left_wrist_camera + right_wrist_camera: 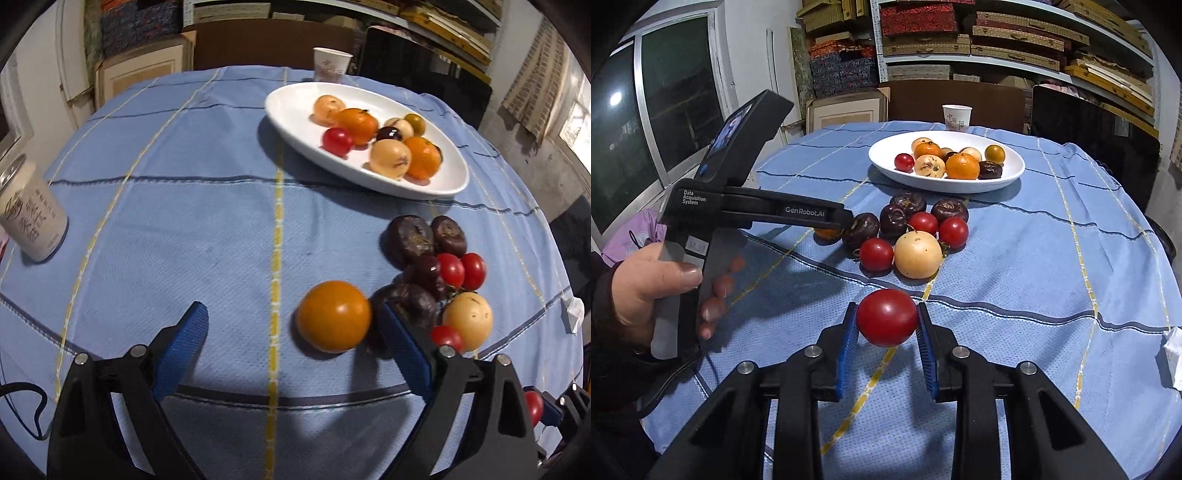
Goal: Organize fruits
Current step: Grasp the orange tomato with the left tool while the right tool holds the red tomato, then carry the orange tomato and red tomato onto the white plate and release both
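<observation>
A white oval plate (291, 110) (886, 162) at the far side of the table holds several fruits. A loose pile of dark fruits, cherry tomatoes and a pale yellow fruit (468, 320) (918, 254) lies on the blue cloth. My left gripper (291, 317) is open, its fingers either side of an orange mandarin (334, 315) at the pile's left edge. My right gripper (886, 321) is shut on a red cherry tomato (887, 317) and holds it above the cloth, near the pile. The left gripper's body shows in the right wrist view (783, 216).
A paper cup (330, 64) (956, 117) stands behind the plate. A white can (31, 214) stands at the table's left edge. A crumpled white tissue (1172, 354) lies at the right edge. Shelves and boxes stand behind the table.
</observation>
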Motion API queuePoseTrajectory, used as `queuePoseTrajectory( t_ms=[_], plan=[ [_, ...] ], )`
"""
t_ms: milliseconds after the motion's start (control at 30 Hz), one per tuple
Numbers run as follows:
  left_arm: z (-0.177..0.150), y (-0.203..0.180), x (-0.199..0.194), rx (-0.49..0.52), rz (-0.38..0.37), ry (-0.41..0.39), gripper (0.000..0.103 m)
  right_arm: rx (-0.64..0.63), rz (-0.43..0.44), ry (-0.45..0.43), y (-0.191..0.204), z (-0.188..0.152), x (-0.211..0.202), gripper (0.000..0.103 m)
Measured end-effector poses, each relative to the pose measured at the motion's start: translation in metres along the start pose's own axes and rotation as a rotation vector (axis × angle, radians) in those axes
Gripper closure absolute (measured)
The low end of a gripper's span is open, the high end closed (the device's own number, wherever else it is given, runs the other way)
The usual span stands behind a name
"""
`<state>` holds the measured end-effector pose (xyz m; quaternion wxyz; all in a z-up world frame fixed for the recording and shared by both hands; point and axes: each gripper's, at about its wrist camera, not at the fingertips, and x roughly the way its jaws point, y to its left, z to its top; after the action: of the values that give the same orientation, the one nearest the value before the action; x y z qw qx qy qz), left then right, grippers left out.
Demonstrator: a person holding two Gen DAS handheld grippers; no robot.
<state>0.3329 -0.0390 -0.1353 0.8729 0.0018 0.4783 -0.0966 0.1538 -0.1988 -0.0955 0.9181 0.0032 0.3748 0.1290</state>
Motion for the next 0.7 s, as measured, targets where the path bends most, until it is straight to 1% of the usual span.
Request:
queuePoseTrajectory(
  t_ms=[100,167,200,233,267,300,333,367,400,433,467,500,567,667,700],
  plan=[
    [-0.004,0.009,0.0,-0.009,0.02,0.005,0.019,0.004,0.009,-0.001,-0.001,0.0,0.0,0.072],
    [-0.005,0.009,-0.004,0.003,0.037,-0.012,0.02,0.007,0.012,-0.002,-0.002,0.0,0.0,0.072],
    [-0.005,0.007,-0.006,0.019,0.039,-0.021,0.03,0.008,0.013,-0.001,-0.002,0.0,0.0,0.072],
    [-0.004,0.001,-0.006,0.048,0.038,-0.026,0.033,0.009,0.013,0.001,-0.002,0.001,0.001,0.072],
    [-0.004,-0.004,-0.006,0.075,0.048,-0.026,0.035,0.01,0.014,0.003,-0.002,0.001,0.002,0.072],
    [-0.005,-0.009,-0.005,0.098,0.052,-0.025,0.036,0.011,0.011,0.004,-0.002,0.001,0.002,0.072],
    [-0.006,-0.013,-0.001,0.114,0.05,-0.016,0.036,0.012,0.009,0.004,-0.003,0.001,0.002,0.072],
    [-0.007,-0.014,0.002,0.118,0.044,-0.001,0.038,0.014,0.007,0.002,-0.003,0.001,0.002,0.072],
    [-0.009,-0.015,0.003,0.122,0.036,0.003,0.042,0.017,0.005,-0.001,-0.003,0.001,0.001,0.072],
    [-0.01,-0.016,0.001,0.135,0.03,-0.007,0.05,0.02,0.004,-0.003,-0.004,0.0,0.0,0.072],
    [-0.011,-0.018,-0.001,0.139,0.014,-0.01,0.065,0.023,0.008,-0.006,-0.005,0.0,0.0,0.072],
    [-0.011,-0.018,-0.004,0.142,0.017,-0.021,0.066,0.026,0.011,-0.007,-0.005,0.0,0.0,0.072],
    [-0.012,-0.02,-0.015,0.152,0.015,-0.068,0.066,0.024,0.009,-0.009,-0.005,0.0,-0.001,0.072],
    [-0.015,-0.02,-0.03,0.158,0.009,-0.107,0.066,0.013,0.007,-0.026,-0.003,0.0,-0.004,0.072],
    [-0.017,-0.021,-0.036,0.166,0.018,-0.123,0.066,0.012,0.005,-0.029,-0.002,0.0,-0.005,0.072]
  ],
)
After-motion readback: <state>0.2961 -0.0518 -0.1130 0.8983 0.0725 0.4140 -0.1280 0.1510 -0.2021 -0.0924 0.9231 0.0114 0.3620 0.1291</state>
